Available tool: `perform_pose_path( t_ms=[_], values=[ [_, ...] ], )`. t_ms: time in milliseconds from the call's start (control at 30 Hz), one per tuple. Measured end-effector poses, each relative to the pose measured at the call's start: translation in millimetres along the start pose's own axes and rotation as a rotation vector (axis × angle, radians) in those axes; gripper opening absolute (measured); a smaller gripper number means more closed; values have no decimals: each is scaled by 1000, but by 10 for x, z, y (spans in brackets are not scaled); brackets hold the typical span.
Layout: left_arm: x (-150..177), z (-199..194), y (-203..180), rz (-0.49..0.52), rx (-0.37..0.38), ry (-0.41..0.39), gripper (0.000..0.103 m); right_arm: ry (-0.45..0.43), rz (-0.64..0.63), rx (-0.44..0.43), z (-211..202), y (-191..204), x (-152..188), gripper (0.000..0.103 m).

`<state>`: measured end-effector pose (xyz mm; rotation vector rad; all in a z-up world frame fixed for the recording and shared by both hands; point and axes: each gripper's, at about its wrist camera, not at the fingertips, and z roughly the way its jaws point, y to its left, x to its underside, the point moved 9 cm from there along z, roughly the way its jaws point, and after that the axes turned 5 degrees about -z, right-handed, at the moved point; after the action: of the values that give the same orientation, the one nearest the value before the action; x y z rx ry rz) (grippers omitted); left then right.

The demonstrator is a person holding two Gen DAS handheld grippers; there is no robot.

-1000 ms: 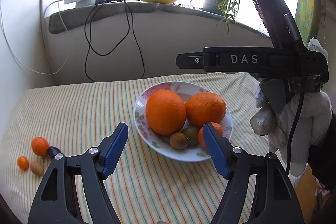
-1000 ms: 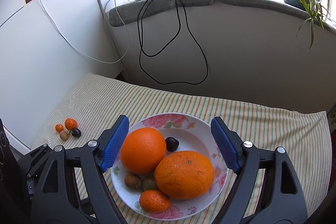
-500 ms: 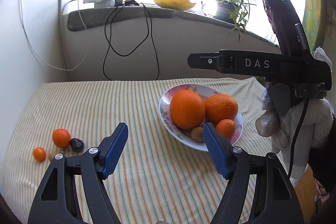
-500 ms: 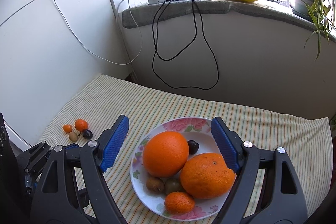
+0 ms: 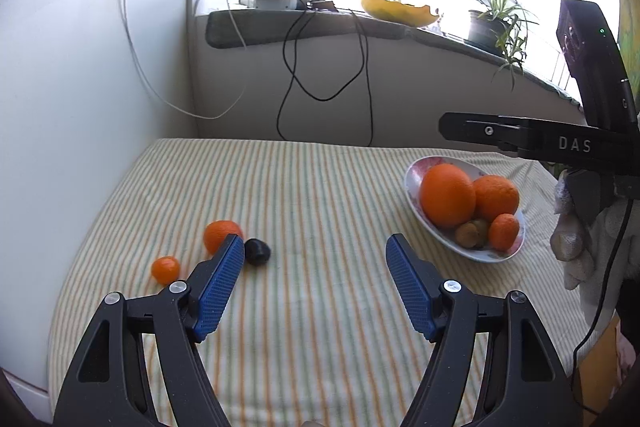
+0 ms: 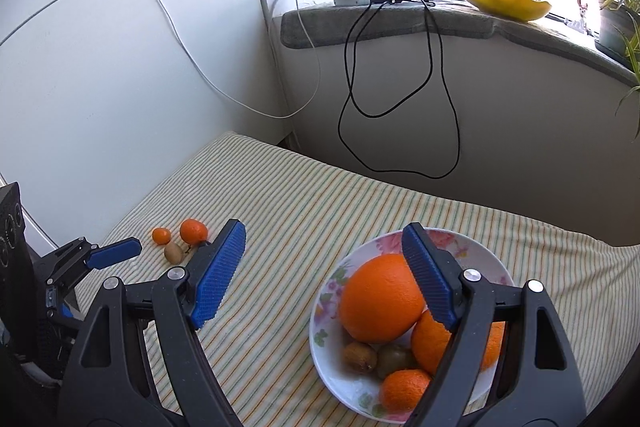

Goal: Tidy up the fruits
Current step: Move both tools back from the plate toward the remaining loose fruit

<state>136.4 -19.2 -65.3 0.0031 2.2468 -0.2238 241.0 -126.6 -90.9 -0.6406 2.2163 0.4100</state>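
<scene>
Both grippers are spread wide with nothing between the blue pads – the left gripper (image 5: 315, 247) hangs over the striped yellow-green cloth (image 5: 312, 195), its left pad just in front of the loose fruit. That little group sits near the white wall: a medium orange mandarin (image 5: 221, 234), a tiny orange kumquat (image 5: 165, 269), a dark plum (image 5: 257, 250) and a brown kiwi (image 6: 174, 252). The right gripper (image 6: 323, 237) hovers above the flowery white bowl (image 6: 460, 245) – it holds a big round orange (image 6: 380, 299), a second orange, two kiwis and a small mandarin.
</scene>
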Motion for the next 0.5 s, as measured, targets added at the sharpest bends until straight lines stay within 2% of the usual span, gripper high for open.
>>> perform_pose_path(
  t_ms=[200,500],
  values=[
    [78,-29,413,-53,-44,14,73,19,-26,-50,109,232,13,83],
    [185,12,856,-116,-71,43,60,63,-70,-107,345,596,99,83]
  ],
)
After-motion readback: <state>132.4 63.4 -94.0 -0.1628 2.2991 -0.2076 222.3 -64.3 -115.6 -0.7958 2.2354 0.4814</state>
